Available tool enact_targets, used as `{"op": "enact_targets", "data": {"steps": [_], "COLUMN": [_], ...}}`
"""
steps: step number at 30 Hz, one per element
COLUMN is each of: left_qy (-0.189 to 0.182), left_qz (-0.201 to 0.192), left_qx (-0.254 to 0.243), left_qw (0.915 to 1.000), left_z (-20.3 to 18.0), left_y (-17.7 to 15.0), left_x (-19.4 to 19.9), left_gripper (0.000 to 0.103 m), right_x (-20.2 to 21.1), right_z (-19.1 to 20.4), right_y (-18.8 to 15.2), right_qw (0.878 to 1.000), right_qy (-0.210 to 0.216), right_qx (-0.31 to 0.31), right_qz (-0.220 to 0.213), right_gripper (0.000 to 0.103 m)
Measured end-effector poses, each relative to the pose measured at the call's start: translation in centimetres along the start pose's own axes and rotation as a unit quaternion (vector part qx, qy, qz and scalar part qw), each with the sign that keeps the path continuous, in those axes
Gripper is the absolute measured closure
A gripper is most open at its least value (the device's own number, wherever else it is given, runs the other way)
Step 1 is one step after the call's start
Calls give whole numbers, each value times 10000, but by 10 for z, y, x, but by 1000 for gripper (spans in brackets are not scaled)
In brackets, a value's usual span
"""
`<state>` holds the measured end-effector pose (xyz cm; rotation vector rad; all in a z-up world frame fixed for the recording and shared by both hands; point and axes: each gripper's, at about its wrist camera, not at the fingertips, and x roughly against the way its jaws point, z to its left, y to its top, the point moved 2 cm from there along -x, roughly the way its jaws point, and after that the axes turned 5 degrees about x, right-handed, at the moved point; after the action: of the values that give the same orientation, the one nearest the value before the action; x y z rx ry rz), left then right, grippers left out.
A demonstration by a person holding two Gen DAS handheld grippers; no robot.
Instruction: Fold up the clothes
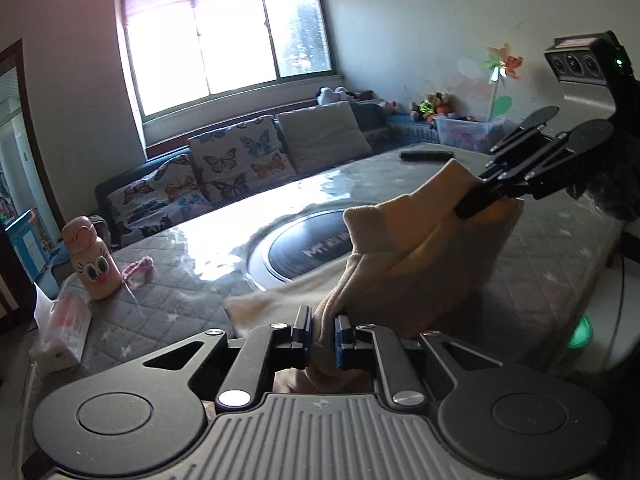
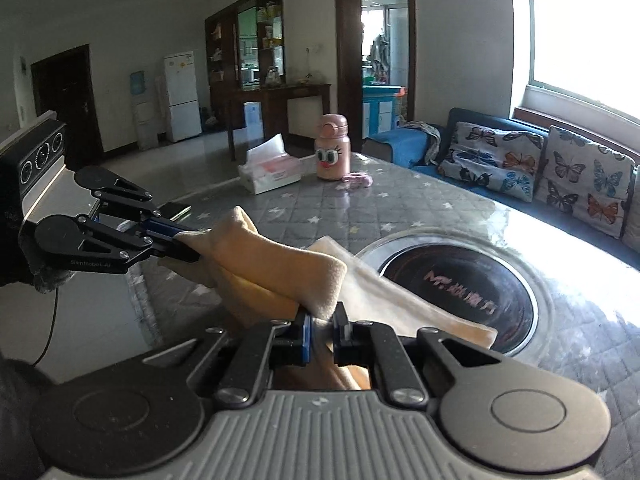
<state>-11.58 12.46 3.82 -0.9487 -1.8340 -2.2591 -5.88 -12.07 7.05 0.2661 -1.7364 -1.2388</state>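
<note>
White lettering "GenRobot.AI" runs along the side of the left claw [image 2: 188, 245] as the right wrist view shows it. The dark round plate [image 2: 460, 288] sunk into the bench [image 2: 400, 208] carries pinkish writing that begins "MF" and goes on in characters too blurred to read. The box of tissues [image 2: 270, 170] has a pink printed panel, illegible.

The cloth [image 2: 280, 276], a beige fleecy garment, is lifted off the bench and hangs stretched between the two claws; a lower fold of it trails down onto the bench, just beside the plate's near rim. The left claw is clamped on one bunched end of the cloth, its blue-padded fingers [image 2: 160, 227] pressed together on the fabric. It reaches in level from the left of the right wrist view, fingers pointing toward the right claw [image 2: 324, 326]. The right claw is likewise clamped on the other end, fabric wedged between its pads, and in the left wrist view it [image 1: 472, 200] angles downward from the upper right.

A pink bottle [image 2: 333, 148] with a cartoon face stands upright at the bench's far end, near the tissues. A dark phone [image 2: 174, 210] lies flat on the bench beyond the left claw.
</note>
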Motion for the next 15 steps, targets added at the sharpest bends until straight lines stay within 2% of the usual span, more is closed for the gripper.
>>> {"op": "enact_targets", "data": {"steps": [3, 8, 15], "left_qy": [66, 141, 244], "left_qz": [64, 243, 743], "left_qx": [96, 113, 330], "left_qw": [9999, 9995, 9964], "left_z": [14, 38, 65], "left_y": [11, 25, 24], "left_x": [-26, -77, -154], "left_gripper": [91, 91, 93], "right_x": [-18, -65, -130], "right_z": [-15, -48, -94], "right_y": [11, 12, 14], "right_qw": [10000, 9991, 9954], "right_qy": [-21, -105, -222], "right_qx": [-57, -312, -669], "right_qz": [12, 274, 641], "right_gripper": [94, 94, 94]}}
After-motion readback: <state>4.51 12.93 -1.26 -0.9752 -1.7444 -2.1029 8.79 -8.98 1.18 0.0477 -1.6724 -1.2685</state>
